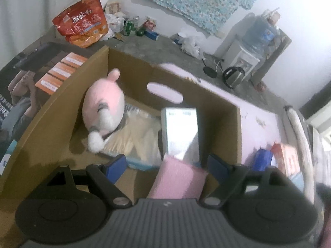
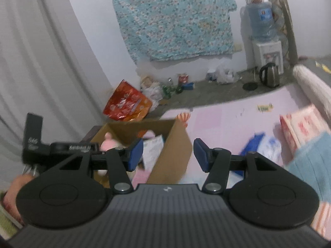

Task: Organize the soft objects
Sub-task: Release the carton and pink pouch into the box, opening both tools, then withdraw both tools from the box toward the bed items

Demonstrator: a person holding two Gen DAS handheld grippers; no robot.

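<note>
Plush pink toy (image 1: pixel 103 107) lies inside brown cardboard box (image 1: pixel 51 111).

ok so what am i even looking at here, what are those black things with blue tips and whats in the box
These are two handheld grippers, one in each of a person's hands, each with a fisheye camera looking along its fingers. One picture is from the left gripper, above a cardboard box. Its blue-padded jaws are open, holding nothing. In the box lie a pink plush toy, a clear pack of something pale, a white carton and a pink soft item. The other picture is from the right gripper, also open and empty, aimed at the same box from farther back. More items, including a blue package, lie on a pink mat.
</note>
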